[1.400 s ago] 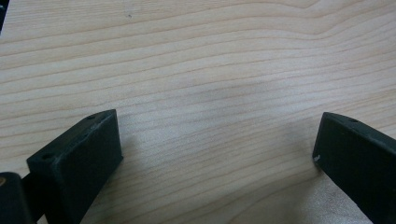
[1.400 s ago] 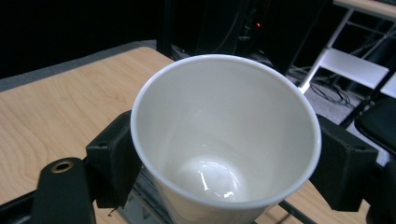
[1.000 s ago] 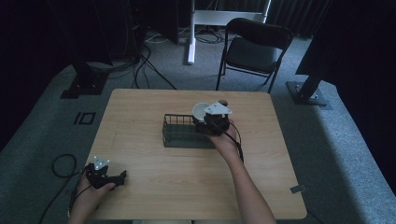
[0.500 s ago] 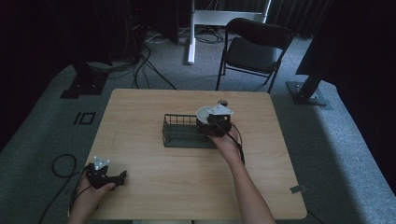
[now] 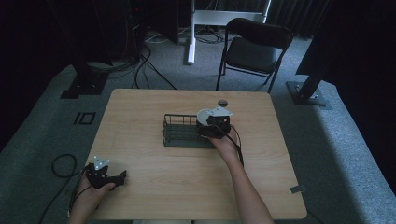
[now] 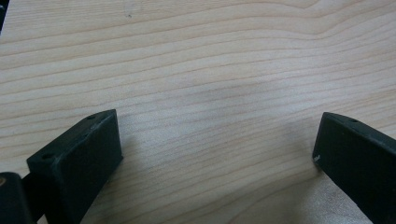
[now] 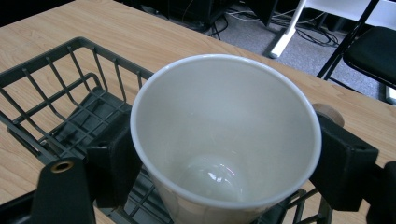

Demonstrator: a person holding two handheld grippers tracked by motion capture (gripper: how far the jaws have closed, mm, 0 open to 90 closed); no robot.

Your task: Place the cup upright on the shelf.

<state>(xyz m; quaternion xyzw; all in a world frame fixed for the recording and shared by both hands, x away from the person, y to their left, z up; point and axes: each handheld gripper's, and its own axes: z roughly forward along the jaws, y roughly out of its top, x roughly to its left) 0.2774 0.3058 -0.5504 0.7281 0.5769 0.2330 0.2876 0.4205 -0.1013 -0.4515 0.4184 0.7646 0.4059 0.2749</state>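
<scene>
A white cup (image 7: pixel 224 140) is clamped between the two jaws of my right gripper (image 7: pixel 229 161), its mouth towards the camera and nothing inside it. In the high view the cup (image 5: pixel 203 115) and the right gripper (image 5: pixel 212 126) hang over the right end of a dark wire basket (image 5: pixel 180 133) near the table's middle. Below the cup I see the basket's (image 7: pixel 56 107) wire wall and floor. My left gripper (image 5: pixel 105 176) rests at the front left corner of the table. It is open (image 6: pixel 217 154), with bare wood between its jaws.
A small round brown object (image 5: pixel 222 102) lies on the wooden table (image 5: pixel 154 182) just behind the cup. A black folding chair (image 5: pixel 252 51) stands beyond the far edge, with stand bases and cables on the grey floor.
My right gripper with the cup has shifted slightly nearer and lower over the basket's right end. The left gripper has stayed where it was.
</scene>
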